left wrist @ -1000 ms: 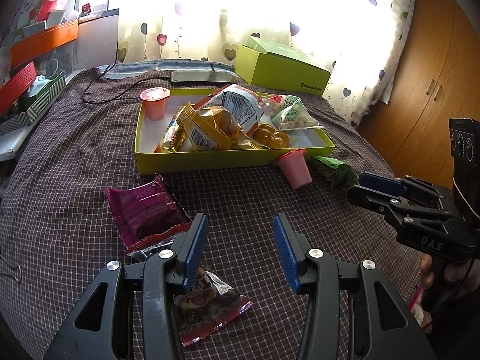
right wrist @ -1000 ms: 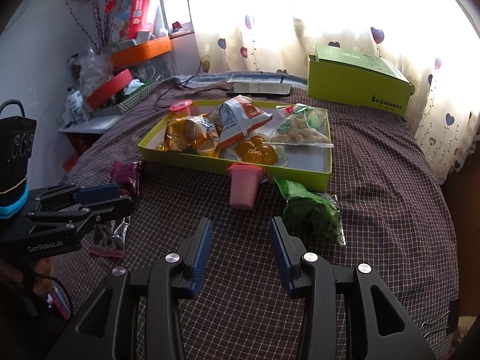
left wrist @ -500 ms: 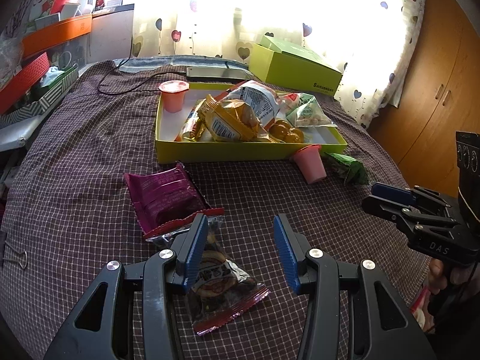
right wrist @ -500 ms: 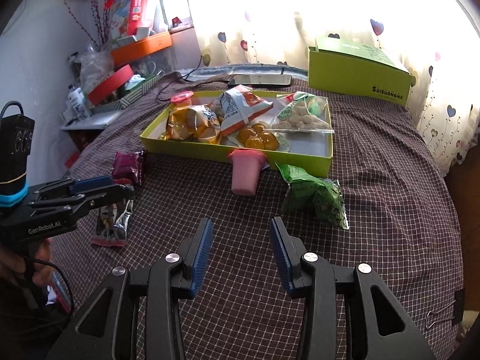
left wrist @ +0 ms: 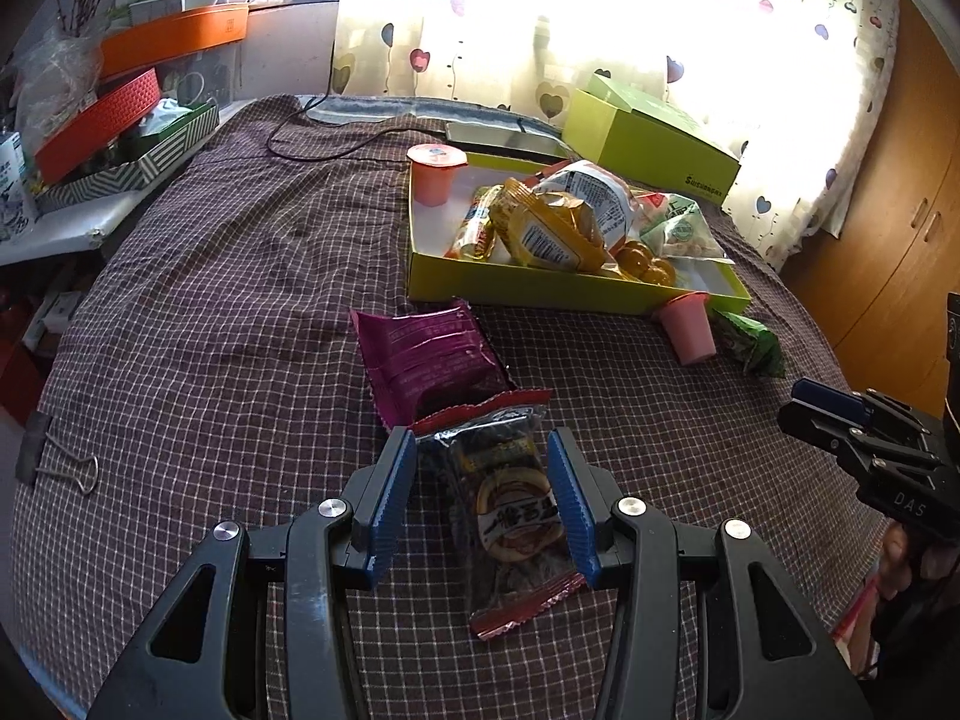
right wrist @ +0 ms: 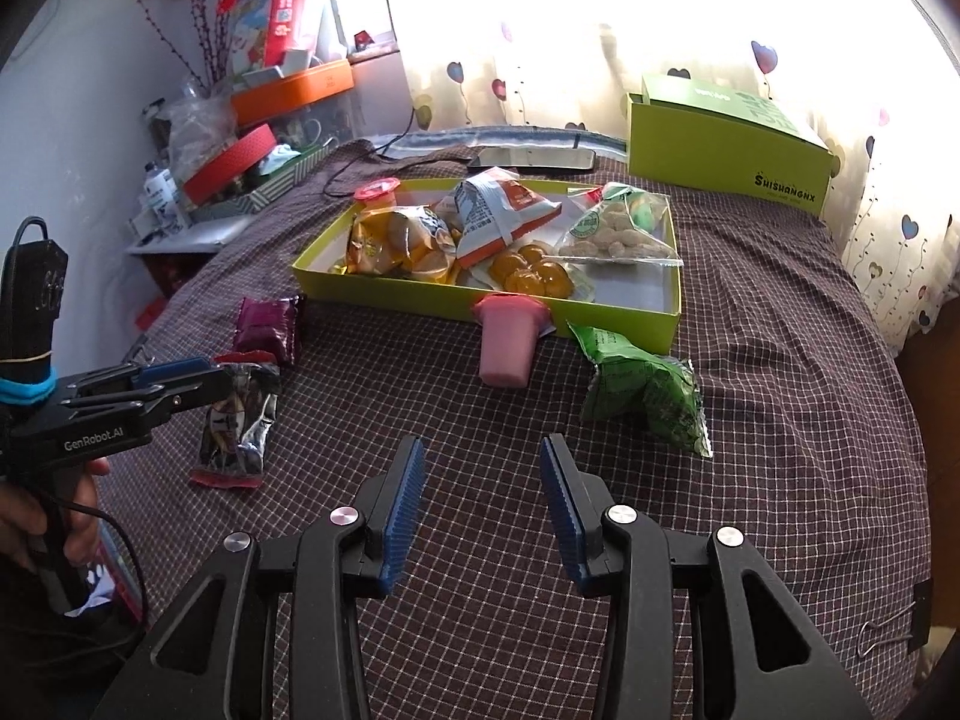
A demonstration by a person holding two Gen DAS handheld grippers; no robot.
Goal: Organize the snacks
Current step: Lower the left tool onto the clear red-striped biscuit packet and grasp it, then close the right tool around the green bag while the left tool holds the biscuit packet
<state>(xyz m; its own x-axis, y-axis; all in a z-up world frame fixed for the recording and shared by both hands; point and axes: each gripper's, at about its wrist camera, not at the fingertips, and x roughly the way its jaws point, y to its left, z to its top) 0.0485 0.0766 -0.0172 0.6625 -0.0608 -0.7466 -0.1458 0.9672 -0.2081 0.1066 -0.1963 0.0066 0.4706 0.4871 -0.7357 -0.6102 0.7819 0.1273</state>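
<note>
Left wrist view: the left gripper (left wrist: 482, 495) has its jaws spread wide, straddling a dark foil cookie packet (left wrist: 510, 510) that lies flat on the checked cloth (left wrist: 228, 324). Pads clear the packet on both sides; nothing gripped. Judged reason: pre-grasp alignment along the packet's narrow axis. The packet's far end overlaps the edge of a magenta packet (left wrist: 429, 363), which lies just short of the yellow-green tray (left wrist: 528, 291). The tray holds mixed snacks, presumably the sort destination. An upturned pink jelly cup (left wrist: 689, 330) leans against the tray's front wall; a green bag (left wrist: 749, 342) lies beside it. Right gripper (left wrist: 804, 402) enters at the frame edge, tips only; its opening can't be read here. Window glare washes out the rear area.

Right wrist view: right gripper (right wrist: 482, 510) stands partly open w/ nothing between the pads, over bare cloth, well short of the pink cup (right wrist: 507, 339) and green bag (right wrist: 645, 387). Judged: parked while the other side works. Left gripper (right wrist: 210, 381) seen side-on over the cookie packet (right wrist: 237, 426); jaw gap and packet print not legible from this angle. Tray's near contents partly hidden behind its wall.
</note>
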